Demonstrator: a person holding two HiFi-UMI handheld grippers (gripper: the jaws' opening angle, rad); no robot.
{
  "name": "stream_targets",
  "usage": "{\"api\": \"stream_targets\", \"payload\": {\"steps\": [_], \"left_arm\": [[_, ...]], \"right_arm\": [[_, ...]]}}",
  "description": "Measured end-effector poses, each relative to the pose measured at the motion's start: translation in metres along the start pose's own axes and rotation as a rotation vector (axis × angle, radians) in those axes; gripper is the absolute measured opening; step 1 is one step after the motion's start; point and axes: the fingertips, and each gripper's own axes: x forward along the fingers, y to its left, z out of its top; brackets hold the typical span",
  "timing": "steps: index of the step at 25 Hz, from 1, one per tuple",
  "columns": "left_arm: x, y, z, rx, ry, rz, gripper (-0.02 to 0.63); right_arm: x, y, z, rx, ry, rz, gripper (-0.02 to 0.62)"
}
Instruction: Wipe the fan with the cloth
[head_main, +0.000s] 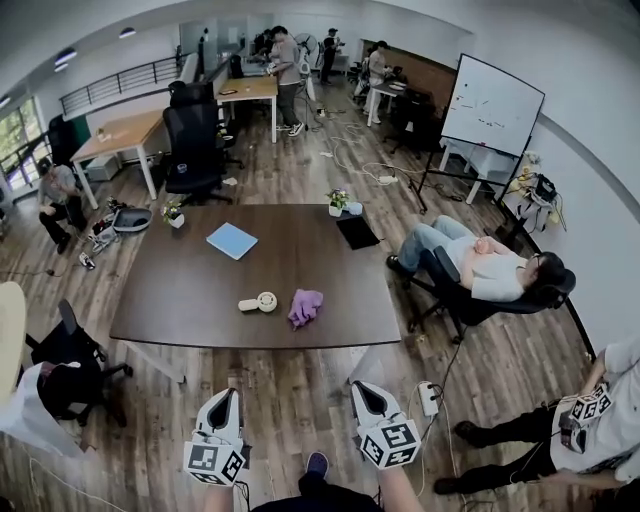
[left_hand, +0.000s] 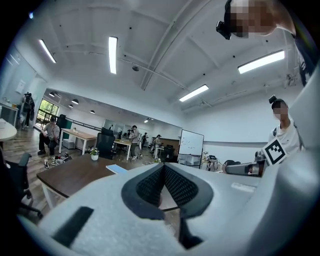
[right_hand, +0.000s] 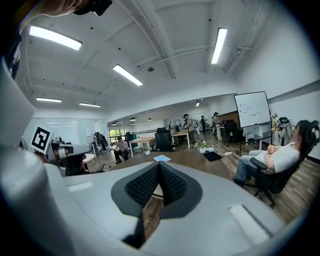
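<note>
Sm white fan (head_main: 259, 302) flat on table (head_main: 180, 290); purple cloth (head_main: 305, 307) crumpled just beside.

The fan (head_main: 259, 302) is too small for us to tell its parts. In their own views the left gripper (left_hand: 163, 166) and right gripper (right_hand: 159, 164) cover much of the table (left_hand: 65, 175).

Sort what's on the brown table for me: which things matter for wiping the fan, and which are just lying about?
For the job: small white fan; purple cloth.

Just lying about: blue book; black pad; potted plant beside that pad; second potted plant, far left.
</note>
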Motion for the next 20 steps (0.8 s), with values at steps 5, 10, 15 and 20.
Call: {"api": "stream_targets", "payload": {"steps": [5, 10, 15, 20], "left_arm": [[0.036, 0.001, 0.004, -0.001, -0.001, 0.016, -0.005], [0.064, 0.003, 0.006, 0.010, -0.007, 0.039, -0.005], [0.081, 0.011, 0.005, 0.034, -0.002, 0.070, -0.005], [0.088, 0.022, 0.007, 0.025, -0.004, 0.100, -0.005]], "right_arm": [[0.032, -0.018, 0.008, -0.001, 0.012, 0.042, 0.009], [0.060, -0.032, 0.012, -0.013, 0.018, 0.089, 0.009], [0.082, -0.045, 0.011, -0.012, 0.035, 0.111, 0.009], [0.101, -0.054, 0.010, 0.019, 0.062, 0.120, 0.009]]}}
